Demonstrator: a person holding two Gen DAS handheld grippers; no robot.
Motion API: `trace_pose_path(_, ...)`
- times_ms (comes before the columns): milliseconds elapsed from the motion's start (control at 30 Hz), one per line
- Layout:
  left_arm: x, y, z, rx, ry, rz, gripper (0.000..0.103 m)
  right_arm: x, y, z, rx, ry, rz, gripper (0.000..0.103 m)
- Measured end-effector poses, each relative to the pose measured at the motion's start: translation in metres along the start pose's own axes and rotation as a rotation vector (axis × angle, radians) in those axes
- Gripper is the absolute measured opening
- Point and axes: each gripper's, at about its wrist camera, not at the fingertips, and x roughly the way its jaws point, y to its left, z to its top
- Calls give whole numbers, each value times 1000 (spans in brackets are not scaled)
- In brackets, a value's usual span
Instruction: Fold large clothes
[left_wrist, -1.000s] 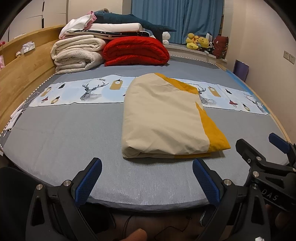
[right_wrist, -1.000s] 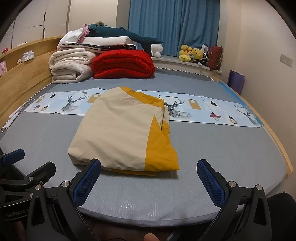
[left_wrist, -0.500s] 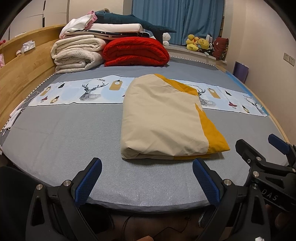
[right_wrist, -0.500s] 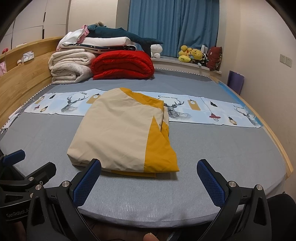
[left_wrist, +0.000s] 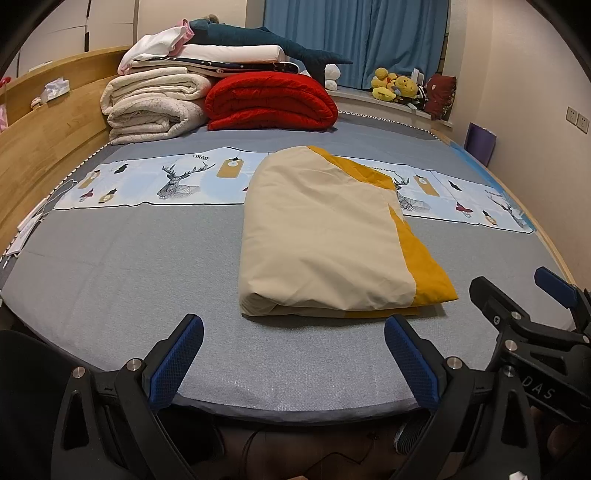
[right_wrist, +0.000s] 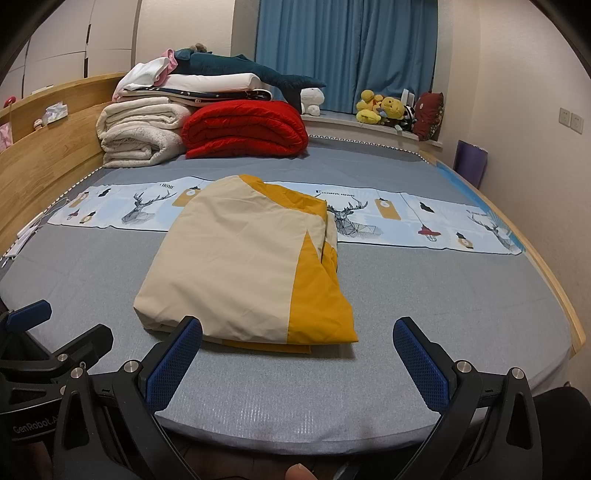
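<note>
A large cream and yellow garment (left_wrist: 325, 236) lies folded into a thick rectangle on the grey bed (left_wrist: 129, 258); it also shows in the right wrist view (right_wrist: 243, 266). My left gripper (left_wrist: 293, 360) is open and empty, held at the bed's near edge, short of the garment's near fold. My right gripper (right_wrist: 295, 363) is open and empty at the same edge, its left finger (right_wrist: 173, 362) just before the garment's near hem. Each gripper shows in the other's view: the right one (left_wrist: 532, 306) and the left one (right_wrist: 44, 332).
A printed deer runner (left_wrist: 155, 179) crosses the bed under the garment's far end. Folded white blankets (left_wrist: 151, 103) and a red quilt (left_wrist: 269, 101) are stacked at the back. A wooden headboard (left_wrist: 44, 147) runs along the left. Plush toys (left_wrist: 395, 83) sit by the blue curtain.
Both views have risen very slightly, so the garment sits a touch lower and closer in frame. The garment itself has not moved and both grippers stay open.
</note>
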Motion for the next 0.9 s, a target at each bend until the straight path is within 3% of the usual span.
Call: trace_pose_path(900, 1, -5, -1, -5, 2, -3, 98, 0, 0, 0, 0, 0, 0, 103)
